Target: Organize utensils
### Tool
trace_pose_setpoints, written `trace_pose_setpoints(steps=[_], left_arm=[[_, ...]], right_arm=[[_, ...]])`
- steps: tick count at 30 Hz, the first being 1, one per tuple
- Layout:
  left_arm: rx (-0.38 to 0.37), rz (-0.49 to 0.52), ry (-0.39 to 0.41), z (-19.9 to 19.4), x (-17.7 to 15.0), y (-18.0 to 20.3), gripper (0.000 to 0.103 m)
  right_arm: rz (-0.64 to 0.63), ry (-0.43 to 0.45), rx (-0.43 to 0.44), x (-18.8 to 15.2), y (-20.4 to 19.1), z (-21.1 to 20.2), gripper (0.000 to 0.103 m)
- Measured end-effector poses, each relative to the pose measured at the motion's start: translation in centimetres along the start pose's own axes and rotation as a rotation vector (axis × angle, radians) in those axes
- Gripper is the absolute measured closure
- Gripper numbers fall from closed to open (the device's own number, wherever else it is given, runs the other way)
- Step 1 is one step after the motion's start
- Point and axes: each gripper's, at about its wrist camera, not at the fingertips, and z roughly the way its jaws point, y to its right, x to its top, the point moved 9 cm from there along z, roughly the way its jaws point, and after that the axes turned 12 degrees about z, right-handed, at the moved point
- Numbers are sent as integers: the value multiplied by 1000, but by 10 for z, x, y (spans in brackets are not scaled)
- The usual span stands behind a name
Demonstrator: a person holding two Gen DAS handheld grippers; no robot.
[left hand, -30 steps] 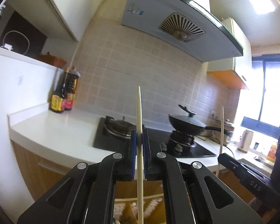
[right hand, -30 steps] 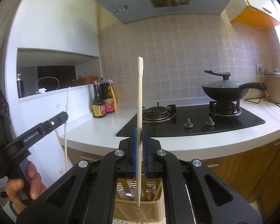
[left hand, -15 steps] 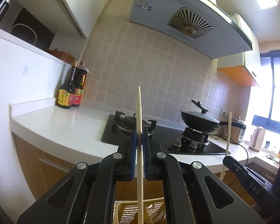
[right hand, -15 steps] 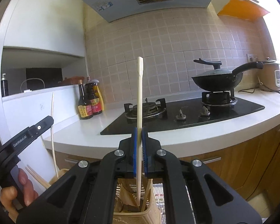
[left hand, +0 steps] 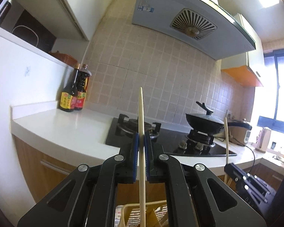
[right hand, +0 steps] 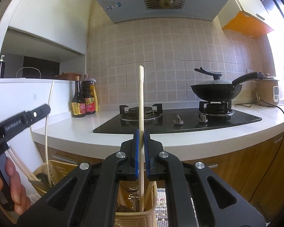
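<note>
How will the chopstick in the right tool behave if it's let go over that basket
The chopstick looks thin, stiff and light, so it would likely drop straight. Its lower end already sits inside the basket, so it probably lands in and leans on the rim. The right tool grips it upright.

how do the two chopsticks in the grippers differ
The left gripper chopstick shows a pointed top; the right gripper chopstick ends blunt and square. The right one's lower end sits inside a basket; the left one's runs out of frame above its basket. Both are pale, upright, clamped.
</note>
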Motion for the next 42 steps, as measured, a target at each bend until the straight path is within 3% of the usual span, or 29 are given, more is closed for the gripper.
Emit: trace_pose_setpoints(steps=[5,11,21,22,23,26,30,33,38,42], left_arm=[[23,23,12,4,-4,0,99],[60,57,79,-4,2,1,98],[10,67,64,-15,-2,5,98],[-3,72,54,-17,-4,7,93],[-12,80,44,-18,-5,9,83],[-17,97,31,-22,-8,12,74],[-34,85,6,-26,-8,11,65],[-45,77,-15,-26,-9,10,60],[-65,40,-69,-16,-17,4,61],[-71,36,-72,-15,-17,4,61]], right_arm=[[-5,-3,5,-3,-2,3,99],[-18,9,1,-6,-4,1,99],[-9,-24,31,-14,-5,-8,99],[-6,-34,40,-15,-6,-11,98],[-6,-43,46,-16,-6,-14,96],[-3,-59,52,-16,-5,-22,92],[19,-72,44,-10,3,-33,58],[44,-69,33,-3,10,-40,57],[145,-242,61,-19,23,-17,57],[146,-246,55,-17,28,-17,57]])
